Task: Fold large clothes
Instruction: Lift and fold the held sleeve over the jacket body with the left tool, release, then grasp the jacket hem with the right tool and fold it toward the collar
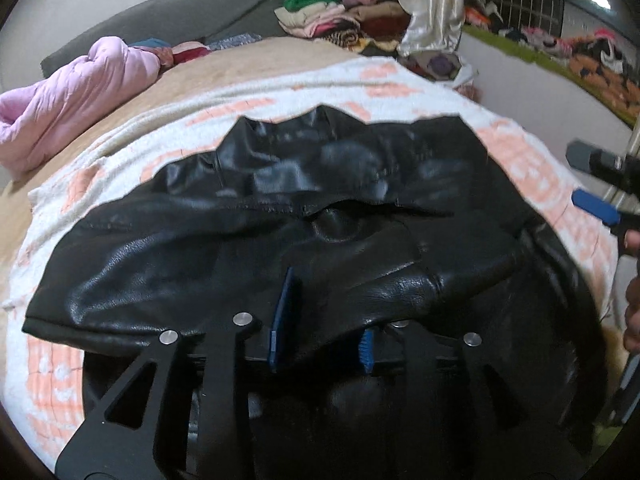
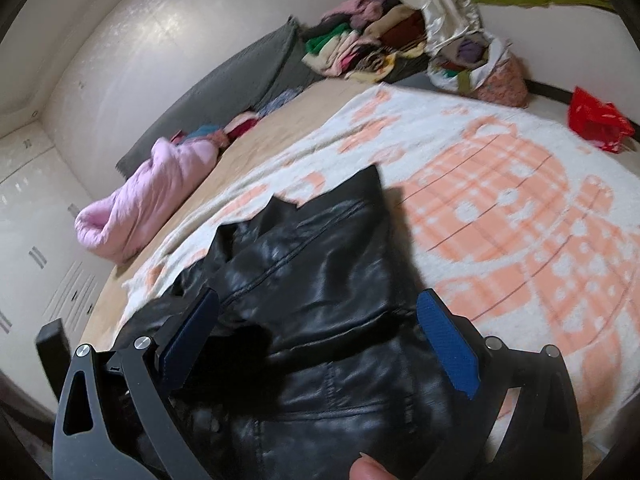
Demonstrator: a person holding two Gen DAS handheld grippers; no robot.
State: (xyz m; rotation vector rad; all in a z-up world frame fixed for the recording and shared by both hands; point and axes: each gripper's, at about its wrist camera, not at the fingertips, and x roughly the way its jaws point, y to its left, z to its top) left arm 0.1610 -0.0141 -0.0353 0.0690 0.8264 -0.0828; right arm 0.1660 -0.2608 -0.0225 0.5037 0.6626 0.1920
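A black leather jacket (image 1: 280, 240) lies spread on a white blanket with orange patterns (image 1: 532, 160) on the bed. My left gripper (image 1: 324, 320) is shut on a fold of the jacket's near edge, with leather bunched between its blue pads. In the right wrist view the jacket (image 2: 320, 280) lies under my right gripper (image 2: 320, 328), which is open, its blue pads wide apart just above the leather. The right gripper also shows at the right edge of the left wrist view (image 1: 596, 200).
A pink quilted jacket (image 1: 68, 104) lies at the bed's left side by a grey headboard (image 1: 168, 24). Piles of folded clothes (image 1: 340, 16) and a cream curtain (image 1: 432, 8) stand at the far end. A red bag (image 2: 596, 124) lies at the far right.
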